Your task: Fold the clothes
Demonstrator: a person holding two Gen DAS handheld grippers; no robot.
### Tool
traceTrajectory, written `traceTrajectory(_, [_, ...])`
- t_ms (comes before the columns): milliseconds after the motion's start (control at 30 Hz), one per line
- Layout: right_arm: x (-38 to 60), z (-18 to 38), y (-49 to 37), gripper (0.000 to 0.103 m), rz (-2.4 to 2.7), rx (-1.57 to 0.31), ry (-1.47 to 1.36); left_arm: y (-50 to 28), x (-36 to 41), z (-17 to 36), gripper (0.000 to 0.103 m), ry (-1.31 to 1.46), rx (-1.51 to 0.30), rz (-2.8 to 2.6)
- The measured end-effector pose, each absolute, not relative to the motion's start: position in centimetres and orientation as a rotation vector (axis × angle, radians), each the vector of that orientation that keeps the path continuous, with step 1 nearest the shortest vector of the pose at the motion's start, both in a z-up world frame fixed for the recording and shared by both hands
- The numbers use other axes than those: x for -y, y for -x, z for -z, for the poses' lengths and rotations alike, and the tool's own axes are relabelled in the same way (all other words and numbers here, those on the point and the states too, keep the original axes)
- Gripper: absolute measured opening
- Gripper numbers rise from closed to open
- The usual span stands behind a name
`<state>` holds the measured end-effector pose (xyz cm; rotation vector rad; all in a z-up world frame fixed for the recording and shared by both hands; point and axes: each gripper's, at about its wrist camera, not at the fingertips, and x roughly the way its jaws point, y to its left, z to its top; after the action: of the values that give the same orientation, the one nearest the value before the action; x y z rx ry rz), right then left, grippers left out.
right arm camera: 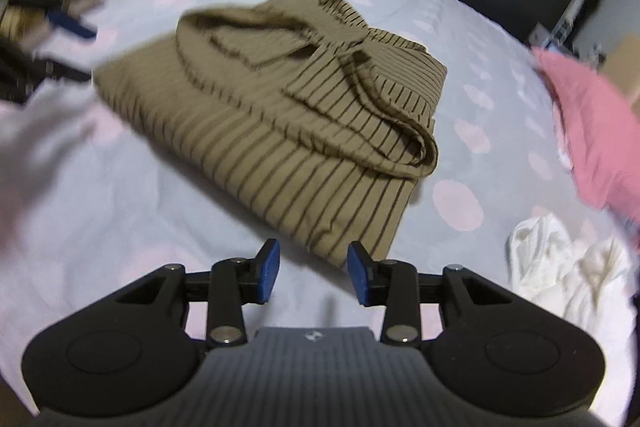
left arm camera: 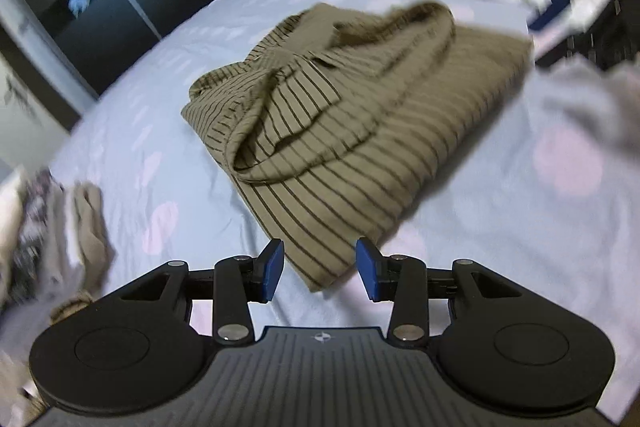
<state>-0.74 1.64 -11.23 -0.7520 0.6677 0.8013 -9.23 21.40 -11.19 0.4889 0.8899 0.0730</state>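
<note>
The striped shirt [left arm camera: 328,131] lies part-folded mid-bed on the lilac sheet [left arm camera: 500,219], sleeves bunched on top; the left gripper [left arm camera: 320,269] and right gripper [right arm camera: 313,271] both hang just off its near corners, fingers spread and grasping nothing (2 empty tools); best, I judge, to pinch both hem corners together, lift evenly, and fold toward the collar.

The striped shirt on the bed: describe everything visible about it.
The striped shirt is olive-tan soft cloth with thin dark stripes. It lies partly folded into a rough rectangle on the pale dotted bedsheet, with a collar and a rumpled sleeve bunched on top. Both the left gripper and the right gripper hang open at its near corner, neither gripping it.
</note>
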Motion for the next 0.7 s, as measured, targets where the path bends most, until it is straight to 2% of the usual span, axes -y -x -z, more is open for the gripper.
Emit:
traceTrajectory(267, [-2.8,14.9,2.3,0.041,-0.781,-0.486,1.062,8.8,-19.5,15.4,0.038,-0.689,-0.882,-0.068])
traceTrajectory(367, [-3.3,16.7,2.6,0.048,-0.765,-0.419,1.182,8.6,-19.1,16.6,0.038,-0.764,-0.867,-0.08])
traceTrajectory(533, [-3.5,17.9,2.5,0.048,-0.765,-0.358,1.244,8.3,-19.3,17.9,0.037,-0.846,-0.84,-0.118])
traceTrajectory(667, [-3.8,18.0,2.0,0.045,-0.752,-0.327,1.246,7.9,-19.5,18.4,0.036,-0.857,-0.818,-0.14])
traceTrajectory(700, [-3.8,18.1,1.8,0.039,-0.75,-0.322,1.25,7.8,-19.5,18.5,0.034,-0.86,-0.813,-0.143])
